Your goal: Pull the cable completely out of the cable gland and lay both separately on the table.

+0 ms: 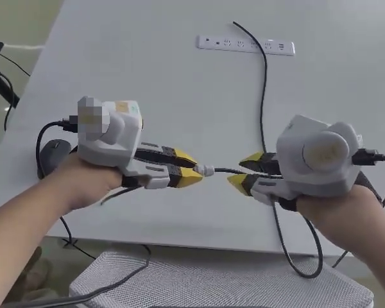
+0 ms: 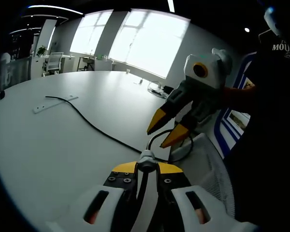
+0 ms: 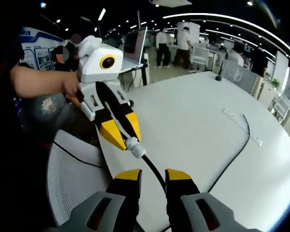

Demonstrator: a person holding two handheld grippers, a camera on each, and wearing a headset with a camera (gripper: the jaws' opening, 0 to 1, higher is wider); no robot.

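Note:
My left gripper is shut on a small grey cable gland, held just above the white table's near edge. A black cable leaves the gland and runs right between the jaws of my right gripper, which stand apart around it, wider than the cable. In the left gripper view the gland sits at my left gripper's tips, with the right gripper facing it. The right gripper view has the cable passing between my right gripper's fingers from the gland held by the left gripper.
A white power strip lies at the table's far side, and a black cable runs from there toward me and loops below the table edge. A white mesh chair stands under the near edge. A dark mouse lies at the left.

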